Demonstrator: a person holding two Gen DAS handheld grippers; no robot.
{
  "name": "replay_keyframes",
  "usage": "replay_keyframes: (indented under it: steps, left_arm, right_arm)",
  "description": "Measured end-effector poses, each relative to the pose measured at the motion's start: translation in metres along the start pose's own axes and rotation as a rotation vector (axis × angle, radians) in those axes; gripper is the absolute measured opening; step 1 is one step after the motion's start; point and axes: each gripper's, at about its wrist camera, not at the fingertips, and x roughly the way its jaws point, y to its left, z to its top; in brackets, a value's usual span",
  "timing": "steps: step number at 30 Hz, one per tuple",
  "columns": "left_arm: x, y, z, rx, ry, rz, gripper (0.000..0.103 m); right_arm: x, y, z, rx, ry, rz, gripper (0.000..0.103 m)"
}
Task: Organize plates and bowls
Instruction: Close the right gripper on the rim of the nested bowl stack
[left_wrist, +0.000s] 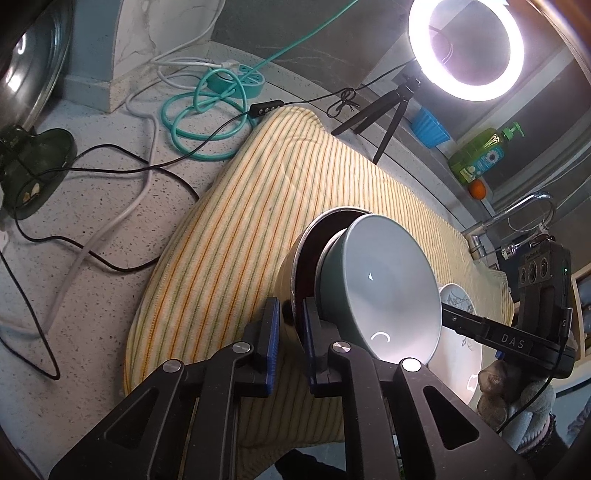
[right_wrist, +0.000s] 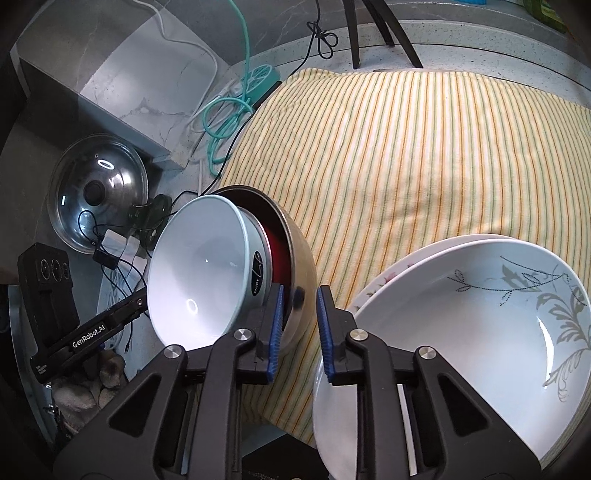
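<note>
Bowl stack (left_wrist: 369, 280) rim between both hand-held grippers' fingers, left (left_wrist: 290, 345); right (right_wrist: 299, 332); jaws parted.

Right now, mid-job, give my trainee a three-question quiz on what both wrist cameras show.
1. True or false: the green bowl sits inside the steel bowl.
2. What does the left gripper straddle? A) steel bowl rim B) floral plate C) striped cloth
3. Fill in: the right gripper straddles the steel bowl's ____.

Key: 1 true; 2 A; 3 rim.
</note>
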Motion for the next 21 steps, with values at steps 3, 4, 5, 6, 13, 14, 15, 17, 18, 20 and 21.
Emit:
replay_keyframes:
  steps: [3, 4, 5, 6, 13, 14, 15, 17, 18, 20, 21]
  left_arm:
    - [0.0000, -0.0015, 0.0002, 0.005, -0.002, 0.006, 0.009]
    - [0.0001, -0.0013, 0.0005, 0.004, -0.002, 0.006, 0.009]
    - [0.0001, -0.0016, 0.0006, 0.004, -0.002, 0.005, 0.009]
    - [0.0002, -0.0017, 0.0008, 0.008, -0.002, 0.007, 0.009]
    - [-0.0002, -0.0046, 0.0011, 0.017, -0.006, 0.022, 0.009]
    - [-0.0006, -0.0049, 0.0010, 0.019, -0.006, 0.024, 0.008]
    - [-0.0010, -0.0053, 0.0011, 0.021, -0.007, 0.026, 0.008]
    - [-0.0021, -0.0054, 0.0015, 0.019, -0.007, 0.025, 0.008]
    - [-0.0022, -0.0057, 0.0014, 0.020, -0.009, 0.025, 0.008]
    - [-0.0043, -0.0069, 0.0018, 0.022, -0.014, 0.025, 0.008]
    - [-0.0063, -0.0078, 0.0026, 0.021, -0.019, 0.023, 0.008]
  right_arm:
    - [0.0008, 0.0023, 0.0004, -0.011, 0.000, -0.005, 0.013]
    - [0.0008, 0.0027, 0.0007, -0.013, 0.000, -0.006, 0.013]
    - [0.0006, 0.0024, 0.0009, -0.013, 0.001, -0.006, 0.013]
    - [0.0005, 0.0025, 0.0008, -0.014, 0.001, -0.006, 0.013]
    - [0.0000, 0.0035, 0.0018, -0.016, 0.002, -0.008, 0.013]
    - [0.0000, 0.0035, 0.0018, -0.017, 0.003, -0.009, 0.013]
    - [-0.0002, 0.0043, 0.0019, -0.020, 0.002, -0.009, 0.013]
    - [-0.0011, 0.0053, 0.0018, -0.024, 0.001, -0.008, 0.013]
    - [-0.0020, 0.0057, 0.0021, -0.023, 0.001, -0.007, 0.013]
    - [-0.0046, 0.0060, 0.0018, -0.019, -0.001, -0.003, 0.013]
    - [-0.0066, 0.0063, 0.0020, -0.019, -0.004, 0.000, 0.013]
